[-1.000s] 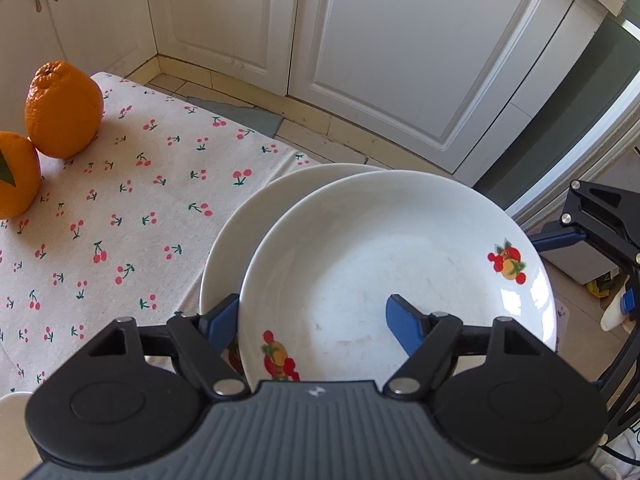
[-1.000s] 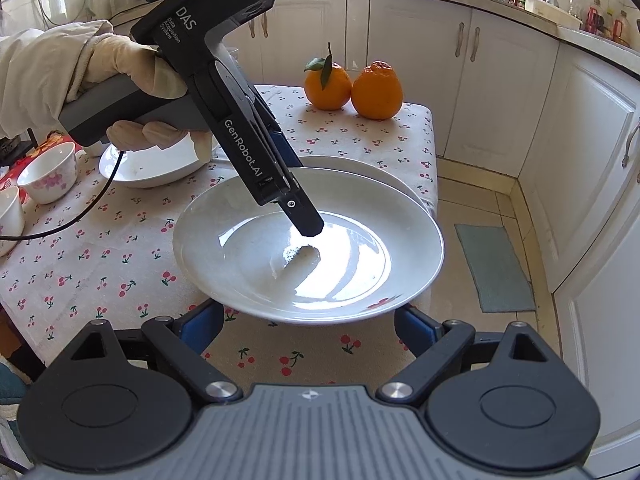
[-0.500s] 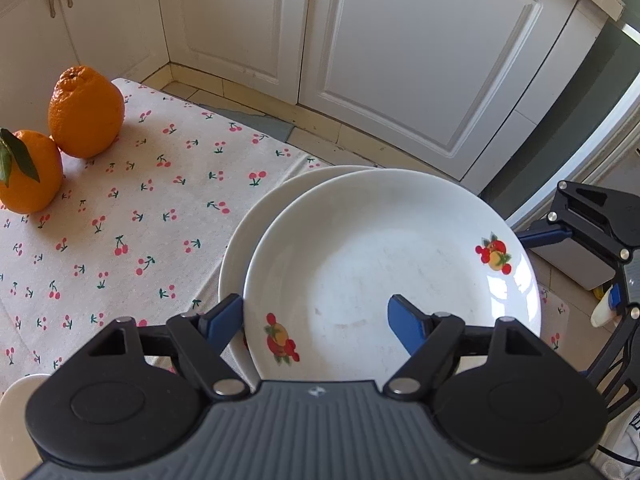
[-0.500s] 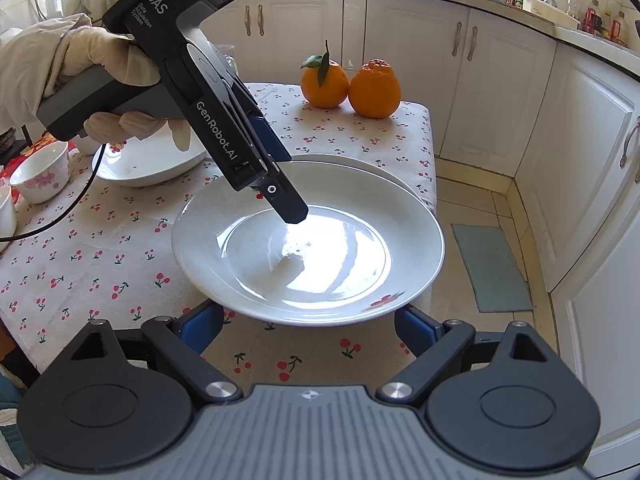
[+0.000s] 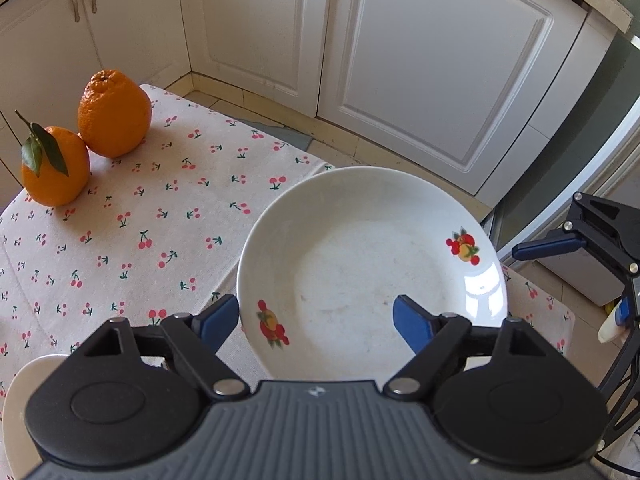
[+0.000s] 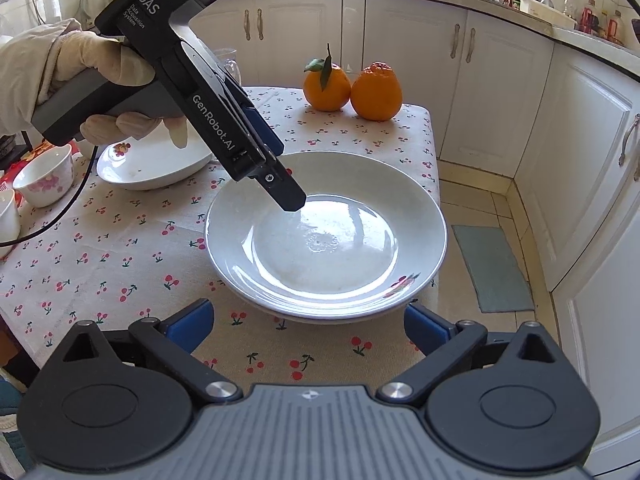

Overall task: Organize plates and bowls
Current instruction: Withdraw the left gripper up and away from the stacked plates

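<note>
A white plate with fruit decals (image 5: pixel 372 268) lies on a second plate whose rim (image 6: pixel 320 316) shows just beneath it, near the right edge of the table. My left gripper (image 5: pixel 316 318) hovers over the plate's near side with its jaws opening. One blue pad is beside the rim, the other is above the inside, and neither presses on it. In the right wrist view a gloved hand holds this gripper (image 6: pixel 288 196) above the plate's (image 6: pixel 328 236) far left part. My right gripper (image 6: pixel 308 322) stands just short of the plate's near rim, jaws opening wide, holding nothing.
Two oranges (image 6: pixel 352 88) sit at the far end of the cherry-print tablecloth (image 6: pixel 120 248). Another white plate (image 6: pixel 156 164) and small bowls (image 6: pixel 44 176) stand at the left. White cabinets (image 6: pixel 500 80) surround the table, and a green mat (image 6: pixel 492 268) lies on the floor to the right.
The top plate has settled squarely over the lower one, which no longer shows in the left wrist view. My left gripper has risen out of the plate's middle and opened. The right jaws have widened.
</note>
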### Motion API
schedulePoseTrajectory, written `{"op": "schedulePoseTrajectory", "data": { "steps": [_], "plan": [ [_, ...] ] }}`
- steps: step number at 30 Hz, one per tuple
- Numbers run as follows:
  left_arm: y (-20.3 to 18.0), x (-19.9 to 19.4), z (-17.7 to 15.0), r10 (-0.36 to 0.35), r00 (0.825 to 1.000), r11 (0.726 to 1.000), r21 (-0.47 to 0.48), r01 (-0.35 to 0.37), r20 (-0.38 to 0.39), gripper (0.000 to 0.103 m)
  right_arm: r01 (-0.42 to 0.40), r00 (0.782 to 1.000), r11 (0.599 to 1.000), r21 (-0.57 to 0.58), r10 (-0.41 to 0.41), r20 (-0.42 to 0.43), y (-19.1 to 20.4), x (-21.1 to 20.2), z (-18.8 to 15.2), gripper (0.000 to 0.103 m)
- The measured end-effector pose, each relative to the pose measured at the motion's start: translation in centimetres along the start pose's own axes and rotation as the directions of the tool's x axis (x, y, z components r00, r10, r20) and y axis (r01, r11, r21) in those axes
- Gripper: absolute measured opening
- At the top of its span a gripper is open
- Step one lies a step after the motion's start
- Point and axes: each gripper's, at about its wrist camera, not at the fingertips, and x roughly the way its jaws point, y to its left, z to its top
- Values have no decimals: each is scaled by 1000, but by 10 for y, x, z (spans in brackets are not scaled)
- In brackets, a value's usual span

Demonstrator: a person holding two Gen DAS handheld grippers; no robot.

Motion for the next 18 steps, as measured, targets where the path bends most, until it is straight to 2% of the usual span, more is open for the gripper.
{"op": "schedulePoseTrajectory", "data": {
  "steps": [11,15,18],
  "plan": [
    [-31,-52,-31,98,988,995,-21,-96,122,85,28,999,999,27,-28,27,14,-20,-5,103],
    [-48,-75,-53,144,974,989,-54,-137,172,86,24,998,999,39,-26,52,21,-28,-7,103],
    [-64,-92,-70,198,956,980,-77,-186,215,88,21,998,999,45,-24,66,27,-34,-8,103]
  ]
}}
